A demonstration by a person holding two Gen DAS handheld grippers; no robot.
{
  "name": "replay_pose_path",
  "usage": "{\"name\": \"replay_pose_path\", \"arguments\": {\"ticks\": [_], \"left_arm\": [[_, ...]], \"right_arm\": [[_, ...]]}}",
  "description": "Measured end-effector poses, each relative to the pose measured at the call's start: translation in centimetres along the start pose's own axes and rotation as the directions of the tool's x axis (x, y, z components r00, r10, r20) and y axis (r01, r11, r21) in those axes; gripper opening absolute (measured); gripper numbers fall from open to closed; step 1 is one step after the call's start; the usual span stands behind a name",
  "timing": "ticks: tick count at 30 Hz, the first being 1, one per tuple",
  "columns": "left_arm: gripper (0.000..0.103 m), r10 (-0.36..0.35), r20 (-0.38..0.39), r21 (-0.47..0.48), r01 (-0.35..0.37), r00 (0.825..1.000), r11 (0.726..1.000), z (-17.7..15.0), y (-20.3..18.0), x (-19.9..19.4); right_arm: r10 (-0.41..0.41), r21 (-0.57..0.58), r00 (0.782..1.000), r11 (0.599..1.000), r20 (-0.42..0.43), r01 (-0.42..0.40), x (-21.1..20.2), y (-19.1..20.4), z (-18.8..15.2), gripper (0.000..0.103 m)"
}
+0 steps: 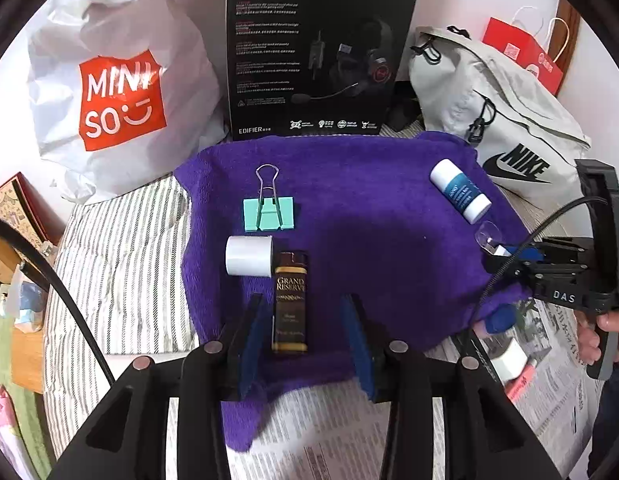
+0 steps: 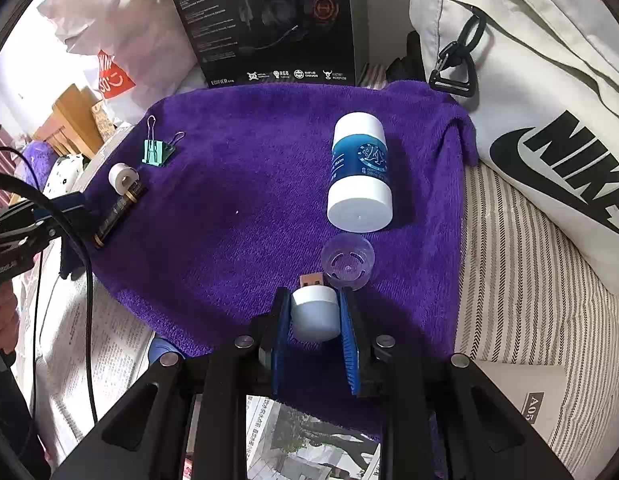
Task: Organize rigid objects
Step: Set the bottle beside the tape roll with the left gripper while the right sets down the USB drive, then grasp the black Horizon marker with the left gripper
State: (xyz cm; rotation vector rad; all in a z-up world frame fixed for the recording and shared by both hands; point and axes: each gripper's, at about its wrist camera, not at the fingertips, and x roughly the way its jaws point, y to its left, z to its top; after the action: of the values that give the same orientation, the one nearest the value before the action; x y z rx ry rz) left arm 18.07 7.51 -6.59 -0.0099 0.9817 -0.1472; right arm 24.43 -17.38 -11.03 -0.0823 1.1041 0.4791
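A purple towel (image 1: 349, 200) (image 2: 249, 184) carries the objects. My left gripper (image 1: 305, 312) is open, its blue pads either side of a dark Grand Reserve bottle (image 1: 290, 304) lying flat, not touching it. A white tape roll (image 1: 249, 255) and a teal binder clip (image 1: 268, 212) lie just beyond. My right gripper (image 2: 314, 308) is shut on a small white USB lamp (image 2: 314, 312), its plug pointing forward, low over the towel. A clear plastic cap (image 2: 348, 262) and a blue-and-white balm tube (image 2: 359, 172) lie ahead of it.
A black headset box (image 1: 321, 48), a Miniso bag (image 1: 117, 92) and a grey Nike bag (image 2: 549, 100) stand behind the towel. Newspaper (image 1: 329, 440) and a striped cloth (image 2: 529, 280) lie around it. A small white item (image 1: 509, 358) lies on the newspaper at right.
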Motion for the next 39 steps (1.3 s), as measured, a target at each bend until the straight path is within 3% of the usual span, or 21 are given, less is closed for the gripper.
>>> {"name": "replay_pose_path", "arguments": {"ticks": [7, 12, 14, 19, 26, 29, 33, 39], "left_arm": [[0.039, 0.037, 0.011, -0.001, -0.037, 0.999, 0.999, -1.4, -0.7, -2.1], [0.039, 0.017, 0.021, -0.005, -0.017, 1.0, 1.0, -2.5, -1.8, -3.3], [0.044, 0.001, 0.017, -0.003, -0.001, 1.0, 1.0, -3.1, -2.6, -3.4], [0.044, -0.04, 0.0, 0.01, 0.04, 0.999, 0.999, -4.1, -5.0, -2.8], [0.044, -0.104, -0.041, 0.023, 0.105, 0.994, 0.994, -5.3, -8.7, -0.8], [0.044, -0.079, -0.055, 0.032, 0.081, 0.995, 0.996, -5.6, -10.1, 0.0], [0.044, -0.103, -0.084, 0.038, 0.107, 0.991, 0.994, -5.8, -11.5, 0.8], [0.047, -0.071, -0.095, 0.06, 0.077, 0.993, 0.995, -5.7, -13.2, 1.5]], "right_arm": [[0.002, 0.014, 1.0, 1.0, 0.001, -0.002, -0.6, -0.1, -0.3, 0.033], [-0.011, 0.028, 1.0, 1.0, 0.026, 0.011, -2.2, -0.2, -1.1, 0.036], [-0.011, 0.039, 0.999, 0.999, 0.044, 0.009, -3.3, -0.4, -1.7, 0.037], [-0.007, 0.069, 0.994, 0.998, 0.106, 0.0, -6.5, -1.0, -3.8, 0.039], [-0.076, 0.083, 0.986, 0.994, 0.151, 0.064, -10.5, -1.2, -7.9, 0.043], [-0.081, 0.114, 0.983, 0.992, 0.166, 0.062, -11.4, -1.7, -9.4, 0.043], [-0.077, 0.172, 0.981, 0.984, 0.178, 0.046, -12.2, -2.5, -11.2, 0.043], [-0.087, 0.179, 0.98, 0.982, 0.182, 0.054, -12.8, -2.8, -12.2, 0.043]]}}
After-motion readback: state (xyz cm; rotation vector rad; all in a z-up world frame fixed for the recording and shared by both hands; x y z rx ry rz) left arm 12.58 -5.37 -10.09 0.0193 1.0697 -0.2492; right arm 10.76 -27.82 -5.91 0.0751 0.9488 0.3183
